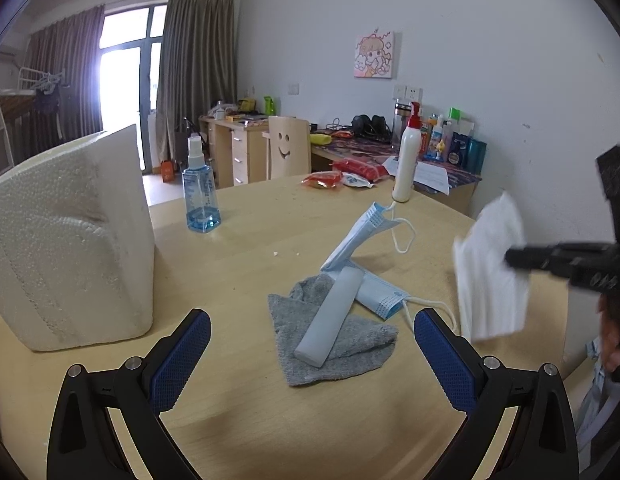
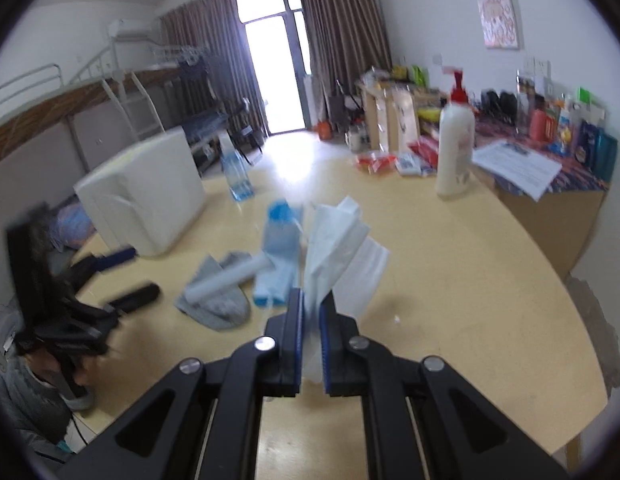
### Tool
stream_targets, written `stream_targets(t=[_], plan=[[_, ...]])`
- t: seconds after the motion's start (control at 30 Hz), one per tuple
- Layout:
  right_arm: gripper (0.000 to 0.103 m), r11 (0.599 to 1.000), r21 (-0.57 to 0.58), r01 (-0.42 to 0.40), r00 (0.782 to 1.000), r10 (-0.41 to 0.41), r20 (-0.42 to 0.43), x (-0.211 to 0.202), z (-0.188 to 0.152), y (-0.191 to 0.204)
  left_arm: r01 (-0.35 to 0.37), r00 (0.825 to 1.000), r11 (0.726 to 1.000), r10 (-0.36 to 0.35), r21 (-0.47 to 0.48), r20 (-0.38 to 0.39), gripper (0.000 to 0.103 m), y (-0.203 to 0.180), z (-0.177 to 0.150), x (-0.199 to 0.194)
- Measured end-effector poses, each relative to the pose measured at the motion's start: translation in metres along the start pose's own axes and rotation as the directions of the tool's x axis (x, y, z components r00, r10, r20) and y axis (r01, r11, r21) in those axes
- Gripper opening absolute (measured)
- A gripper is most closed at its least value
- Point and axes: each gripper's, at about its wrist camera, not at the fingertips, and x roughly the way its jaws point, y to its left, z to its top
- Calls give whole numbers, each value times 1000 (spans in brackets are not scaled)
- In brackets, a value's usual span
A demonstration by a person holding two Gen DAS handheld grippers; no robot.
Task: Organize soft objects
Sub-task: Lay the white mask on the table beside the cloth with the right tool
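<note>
a: while the right gripper (image 2: 312,312) pinches a white tissue (image 2: 338,248) and holds it clear above the table (image 2: 470,280), how much of the sorting looks done?

b: little, i judge. the tissue is the only soft thing off the table. the grey cloth (image 1: 334,344) lies crumpled near the middle, with a pale blue tube (image 1: 330,320) across it, and the blue masks (image 1: 374,256) are touching the cloth's far edge, one propped up, one folded flat.

a: and the left gripper (image 1: 312,344)?

b: its jaws are spread wide and hold nothing. it hovers just short of the cloth.

a: where would the soft things go?

b: i cannot tell. the white foam box (image 1: 69,240) stands at the left, well apart from the pile, but nothing soft is seen in it from here.

a: so what is left?

b: placing the tissue, then cloth and masks. the tube must come off the cloth first.
</note>
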Motion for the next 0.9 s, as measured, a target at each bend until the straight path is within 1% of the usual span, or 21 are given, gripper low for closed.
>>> stream_targets(t=[0.1, 0.17, 0.2, 0.23, 0.27, 0.33, 0.37, 0.4, 0.43, 0.6, 0.67, 0.77, 0.83, 0.87, 0.9], plan=[[11, 1000, 15, 22, 998, -21, -60, 19, -7, -7, -1, 1000, 1000, 1, 1, -1, 102, 0, 0, -1], [11, 998, 19, 64, 993, -61, -98, 32, -12, -13, 0, 1000, 1000, 0, -1, -2, 102, 1, 0, -1], [13, 996, 24, 81, 991, -78, -109, 36, -13, -15, 0, 1000, 1000, 0, -2, -3, 102, 1, 0, -1], [19, 996, 31, 87, 989, -83, -124, 40, -14, -18, -1, 1000, 1000, 1, -1, -2, 102, 1, 0, -1], [23, 995, 36, 91, 988, -86, -132, 43, -15, -20, -2, 1000, 1000, 2, 0, -2, 102, 1, 0, -1], [40, 995, 33, 97, 987, -91, -136, 46, -15, -21, 2, 1000, 1000, -2, -1, 0, 102, 1, 0, -1], [45, 995, 29, 99, 986, -95, -138, 47, -15, -20, 3, 1000, 1000, -3, -1, 0, 102, 1, 0, -1], [54, 994, 22, 104, 986, -100, -137, 47, -15, -19, 2, 1000, 1000, -2, 1, 0, 102, 0, 0, -1], [56, 995, 16, 103, 986, -100, -131, 47, -15, -17, 2, 1000, 1000, -2, 2, 0, 102, 0, 0, 0], [55, 995, -10, 97, 983, -97, -154, 55, -16, -10, 29, 1000, 999, -29, 20, -12, 102, -7, 1, 5], [55, 994, -21, 105, 981, -107, -160, 58, -17, -9, 38, 999, 999, -37, 34, -29, 102, -11, 2, 10], [55, 995, -25, 97, 980, -100, -172, 61, -19, -8, 43, 997, 998, -40, 50, -64, 102, -15, 1, 19], [51, 995, -29, 92, 979, -95, -178, 62, -21, -7, 38, 996, 997, -33, 62, -80, 97, -17, 1, 24], [49, 995, -34, 92, 981, -97, -171, 61, -22, -7, 42, 995, 997, -35, 64, -93, 96, -17, 1, 27], [45, 995, -34, 93, 981, -97, -167, 60, -22, -7, 51, 994, 997, -45, 63, -103, 93, -17, 0, 29]])
